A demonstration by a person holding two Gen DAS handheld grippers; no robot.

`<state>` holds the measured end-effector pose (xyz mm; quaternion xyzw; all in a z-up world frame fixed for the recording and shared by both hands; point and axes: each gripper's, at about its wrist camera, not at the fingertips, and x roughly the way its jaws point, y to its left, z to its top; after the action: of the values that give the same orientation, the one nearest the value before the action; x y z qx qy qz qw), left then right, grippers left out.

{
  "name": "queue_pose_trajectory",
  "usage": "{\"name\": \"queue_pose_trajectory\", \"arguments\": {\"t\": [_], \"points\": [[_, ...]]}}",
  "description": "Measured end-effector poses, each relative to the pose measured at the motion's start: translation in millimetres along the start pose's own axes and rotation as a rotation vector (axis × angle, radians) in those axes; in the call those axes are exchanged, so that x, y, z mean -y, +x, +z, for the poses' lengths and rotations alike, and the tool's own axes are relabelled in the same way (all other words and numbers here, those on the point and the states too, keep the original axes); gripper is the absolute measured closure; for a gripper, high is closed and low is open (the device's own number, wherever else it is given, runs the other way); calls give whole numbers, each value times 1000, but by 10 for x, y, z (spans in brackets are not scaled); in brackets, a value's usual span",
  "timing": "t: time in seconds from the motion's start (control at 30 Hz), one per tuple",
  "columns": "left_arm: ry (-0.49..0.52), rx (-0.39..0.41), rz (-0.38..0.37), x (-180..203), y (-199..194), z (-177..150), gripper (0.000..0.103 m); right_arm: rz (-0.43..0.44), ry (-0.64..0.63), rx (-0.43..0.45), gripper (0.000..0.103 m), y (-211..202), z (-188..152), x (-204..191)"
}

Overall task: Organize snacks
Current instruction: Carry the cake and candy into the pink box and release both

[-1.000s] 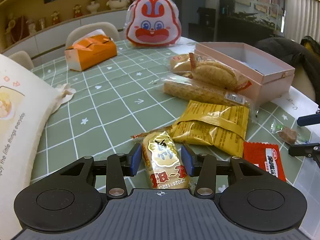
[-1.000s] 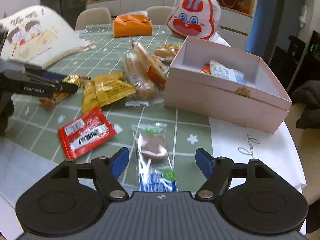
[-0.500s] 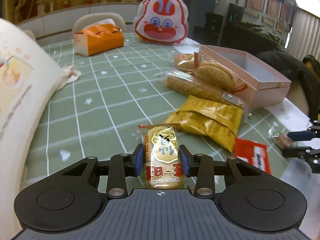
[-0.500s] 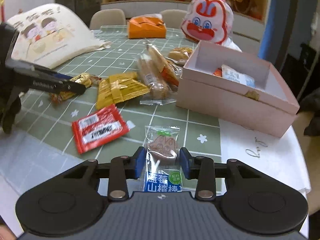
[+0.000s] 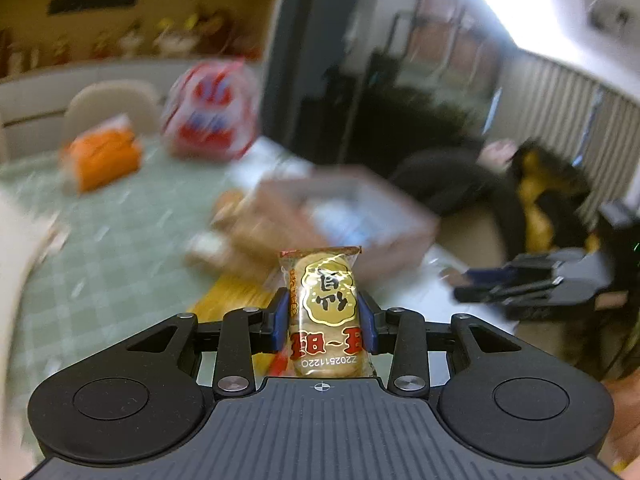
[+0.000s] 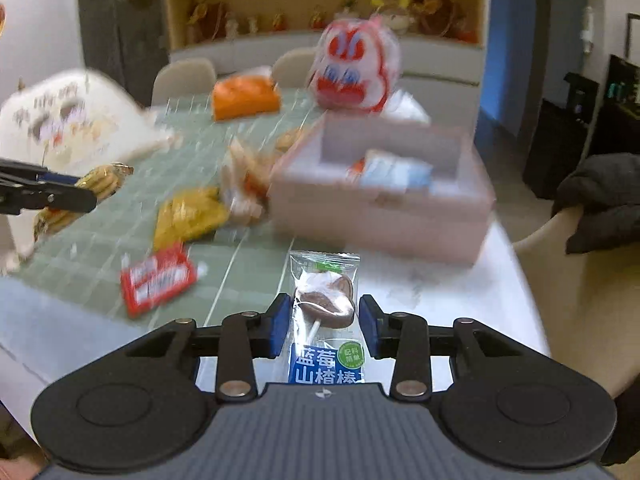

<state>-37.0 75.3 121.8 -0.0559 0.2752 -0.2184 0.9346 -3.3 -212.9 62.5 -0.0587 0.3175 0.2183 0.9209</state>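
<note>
Since a second ago both your grippers have closed and lifted. Left gripper [image 5: 323,322]: pads clamped on the gold cracker pack [image 5: 325,312], raised off the table [image 5: 100,248]. Right gripper [image 6: 324,326]: jaws narrowed around the lollipop [image 6: 326,308], also held clear. Both snacks look ready for the pink box [image 6: 384,204]. Legible: "Z20251122" on the pack; "蓝莓山楂棒" on the lollipop wrapper.

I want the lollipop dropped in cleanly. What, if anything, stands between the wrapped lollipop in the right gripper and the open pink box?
Nothing visible does. The right gripper holds the clear-wrapped brown lollipop, and the open pink cardboard box sits straight ahead across bare tabletop. The red flat packet and yellow foil bag lie off to the left.
</note>
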Motion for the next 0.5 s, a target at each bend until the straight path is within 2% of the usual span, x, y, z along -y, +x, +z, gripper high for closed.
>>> {"name": "queue_pose_trajectory", "arguments": {"t": [0.13, 0.23, 0.37, 0.5], "points": [[-12, 115, -86, 241, 182, 676, 62, -31, 8, 111, 66, -332, 494, 165], [-51, 125, -105, 309, 572, 1034, 62, -71, 19, 163, 66, -428, 947, 283], [-153, 72, -70, 181, 1251, 1223, 62, -150, 52, 201, 66, -304, 1374, 452], [-220, 72, -25, -16, 1825, 1234, 61, -154, 124, 189, 66, -93, 1499, 698]]}}
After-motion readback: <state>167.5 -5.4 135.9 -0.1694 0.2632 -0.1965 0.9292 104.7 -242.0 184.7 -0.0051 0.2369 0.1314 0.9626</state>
